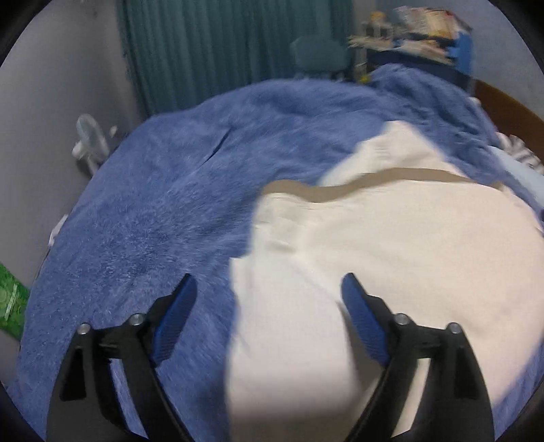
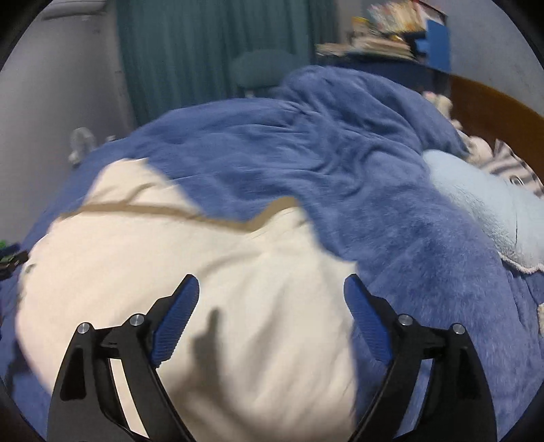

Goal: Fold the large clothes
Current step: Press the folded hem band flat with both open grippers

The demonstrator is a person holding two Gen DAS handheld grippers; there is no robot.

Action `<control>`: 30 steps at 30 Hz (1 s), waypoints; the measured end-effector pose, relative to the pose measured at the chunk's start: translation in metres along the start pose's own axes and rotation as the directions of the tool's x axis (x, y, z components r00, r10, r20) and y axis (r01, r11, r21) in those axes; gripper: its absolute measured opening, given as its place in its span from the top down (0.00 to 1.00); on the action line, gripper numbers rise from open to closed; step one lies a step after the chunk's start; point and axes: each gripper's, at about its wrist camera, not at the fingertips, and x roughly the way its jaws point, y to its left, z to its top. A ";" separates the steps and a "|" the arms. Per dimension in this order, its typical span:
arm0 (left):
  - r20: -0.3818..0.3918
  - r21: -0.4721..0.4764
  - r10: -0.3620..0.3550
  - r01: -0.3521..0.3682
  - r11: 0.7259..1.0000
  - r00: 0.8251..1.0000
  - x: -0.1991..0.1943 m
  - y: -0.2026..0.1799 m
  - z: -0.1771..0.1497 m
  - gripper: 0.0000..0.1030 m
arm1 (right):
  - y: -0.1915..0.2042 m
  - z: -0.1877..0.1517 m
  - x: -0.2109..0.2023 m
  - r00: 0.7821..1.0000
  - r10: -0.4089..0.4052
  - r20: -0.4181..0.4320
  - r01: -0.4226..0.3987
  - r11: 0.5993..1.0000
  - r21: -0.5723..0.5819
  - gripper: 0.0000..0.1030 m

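Note:
A large cream-white garment (image 1: 391,258) with a tan band (image 1: 374,182) across its far end lies spread on a blue fleece blanket (image 1: 153,204). My left gripper (image 1: 268,289) is open and empty, hovering over the garment's left edge. In the right wrist view the same garment (image 2: 170,265) and tan band (image 2: 159,210) fill the lower left. My right gripper (image 2: 271,289) is open and empty above the garment's right side, near where it meets the blanket (image 2: 340,153).
A light blue pillow (image 2: 482,210) and a striped cloth (image 2: 510,166) lie at the right by a brown headboard (image 2: 493,102). A teal curtain (image 1: 221,44), a chair (image 1: 319,54) and cluttered shelves (image 1: 425,27) stand behind the bed. A small white fan (image 1: 88,142) stands at the left.

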 end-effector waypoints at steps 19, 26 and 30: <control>-0.094 0.071 -0.168 0.175 0.982 0.981 -0.016 -0.118 -0.050 0.06 | 0.083 -0.065 -0.002 0.980 0.106 -0.170 -0.116 0.992 -0.051 0.11; -0.156 0.098 -0.112 0.128 0.987 0.981 0.041 -0.123 0.013 0.06 | 0.087 -0.020 0.043 0.977 0.068 -0.202 -0.079 0.996 -0.048 0.10; -0.206 0.040 -0.111 0.121 0.992 0.972 0.082 -0.120 0.051 0.06 | 0.090 0.007 0.074 0.973 0.044 -0.227 -0.054 0.998 -0.036 0.08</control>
